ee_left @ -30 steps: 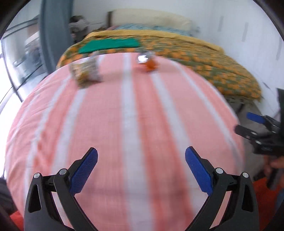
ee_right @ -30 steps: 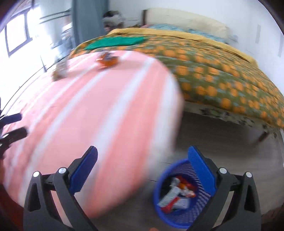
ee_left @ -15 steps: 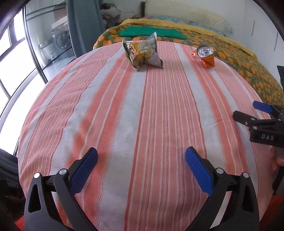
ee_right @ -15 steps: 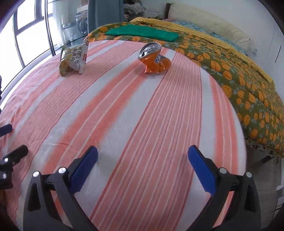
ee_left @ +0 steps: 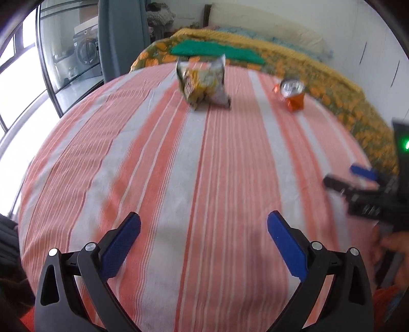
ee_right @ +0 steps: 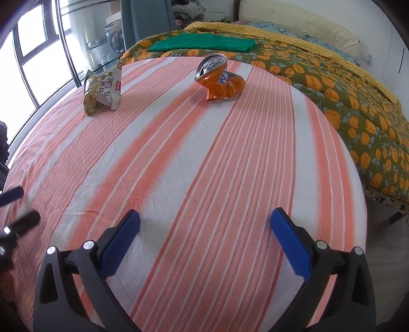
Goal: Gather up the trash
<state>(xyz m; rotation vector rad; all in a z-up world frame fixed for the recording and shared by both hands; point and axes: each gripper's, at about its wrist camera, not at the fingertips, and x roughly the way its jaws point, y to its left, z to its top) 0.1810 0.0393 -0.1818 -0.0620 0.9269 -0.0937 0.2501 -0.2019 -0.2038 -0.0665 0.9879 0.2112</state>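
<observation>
A crumpled yellow and silver snack bag (ee_left: 203, 83) (ee_right: 103, 88) and a crushed orange soda can (ee_left: 292, 95) (ee_right: 219, 79) lie at the far side of a round table with an orange and white striped cloth (ee_left: 204, 178) (ee_right: 204, 166). My left gripper (ee_left: 203, 242) is open and empty over the table's near part, pointing toward the bag. My right gripper (ee_right: 204, 241) is open and empty over the near part, with the can well ahead. The right gripper also shows at the right edge of the left wrist view (ee_left: 358, 184). The left gripper shows at the left edge of the right wrist view (ee_right: 15, 209).
A bed with a green and orange flowered cover (ee_right: 332, 84) (ee_left: 332, 89) runs behind and to the right of the table, with a folded green cloth (ee_right: 204, 43) on it. Windows (ee_right: 30, 51) and a grey curtain (ee_right: 145, 20) stand at the left.
Both grippers swung from the table's right side and the blue basket on the floor back over the table. The bag and can now look closer. Both jaws stayed open.
</observation>
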